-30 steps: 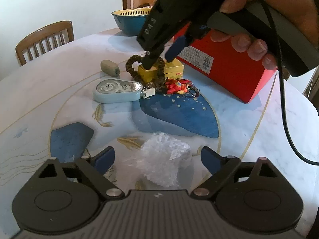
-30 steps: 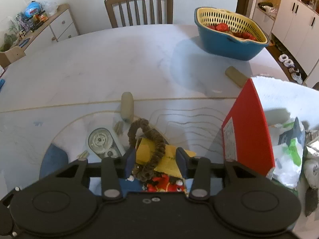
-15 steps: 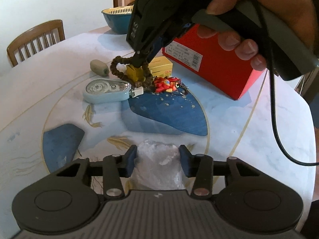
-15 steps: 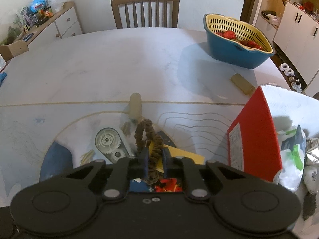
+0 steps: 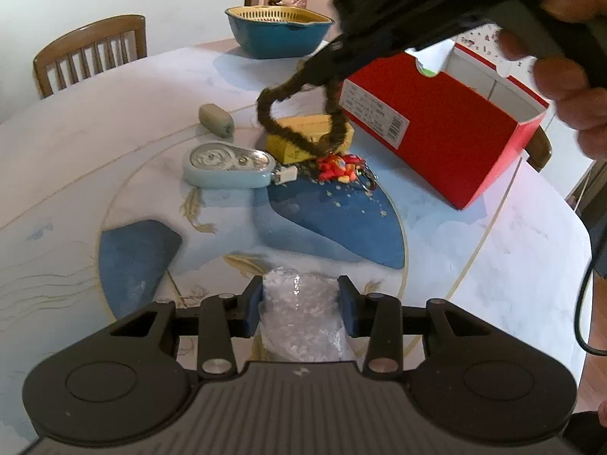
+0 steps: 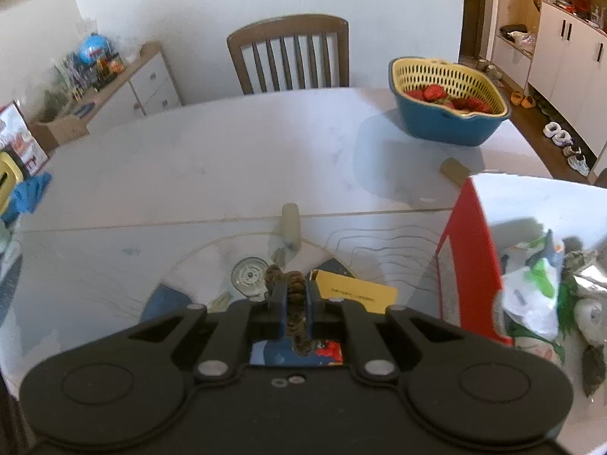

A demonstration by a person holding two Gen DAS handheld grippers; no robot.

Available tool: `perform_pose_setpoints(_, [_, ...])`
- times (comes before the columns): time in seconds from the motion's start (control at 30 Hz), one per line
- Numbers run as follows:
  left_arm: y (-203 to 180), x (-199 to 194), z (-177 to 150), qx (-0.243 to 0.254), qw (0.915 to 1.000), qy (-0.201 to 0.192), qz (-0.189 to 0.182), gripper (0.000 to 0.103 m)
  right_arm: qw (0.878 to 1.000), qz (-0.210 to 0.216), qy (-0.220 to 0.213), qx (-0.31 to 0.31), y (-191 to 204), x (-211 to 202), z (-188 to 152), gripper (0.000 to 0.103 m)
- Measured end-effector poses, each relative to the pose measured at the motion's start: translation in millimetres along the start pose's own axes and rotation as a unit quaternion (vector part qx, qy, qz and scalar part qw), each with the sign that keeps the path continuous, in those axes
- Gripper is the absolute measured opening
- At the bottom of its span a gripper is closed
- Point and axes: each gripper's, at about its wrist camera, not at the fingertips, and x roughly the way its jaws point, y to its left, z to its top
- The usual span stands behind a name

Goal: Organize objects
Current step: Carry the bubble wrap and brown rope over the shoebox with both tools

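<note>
Left gripper [image 5: 299, 305]: fills the bottom of the left wrist view, pointing forward and up-frame over the tabletop. Jaws narrowed, blue pads [image 5: 253, 305] pressing both flanks of a crumpled clear plastic wad [image 5: 299, 318].

Right gripper [image 6: 295, 305]: jaws nearly together at lower centre of the right wrist view, pads clamped on a brown beaded loop [image 6: 296, 303]. In the left wrist view this gripper crosses the upper right of the frame, nose angled down-left, motion-blurred; the loop hangs from its tip, clear of the tabletop.

Right hand [image 5: 561, 49]: wrapped round the gripper's grey handle at upper right, fingers curled beneath. Black cable trails down the right edge.
</note>
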Motion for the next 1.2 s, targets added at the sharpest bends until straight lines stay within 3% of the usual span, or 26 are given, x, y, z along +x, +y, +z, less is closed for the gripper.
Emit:
perform_pose_setpoints(0.57, [-13.6,-46.3,49.1,-0.013,0.9997,-0.01,0.016,0.04,0.999,0.017,-0.047,0.01,-43.6,-102.0,-8.0,0.008])
perform_pose_setpoints(0.97, [-60.2,-53.2,102.8,-0.016,0.9993,-0.033,0.007,0.04,0.997,0.012,-0.07,0.011,-100.2,-143.7,-15.0,0.008])
perform_pose_setpoints(1.2, [-102.7,-36.7,135.6,-0.001,0.9992,-0.038,0.011,0.04,0.997,0.006,-0.073,0.013,-145.4,-154.3,-15.7,0.008])
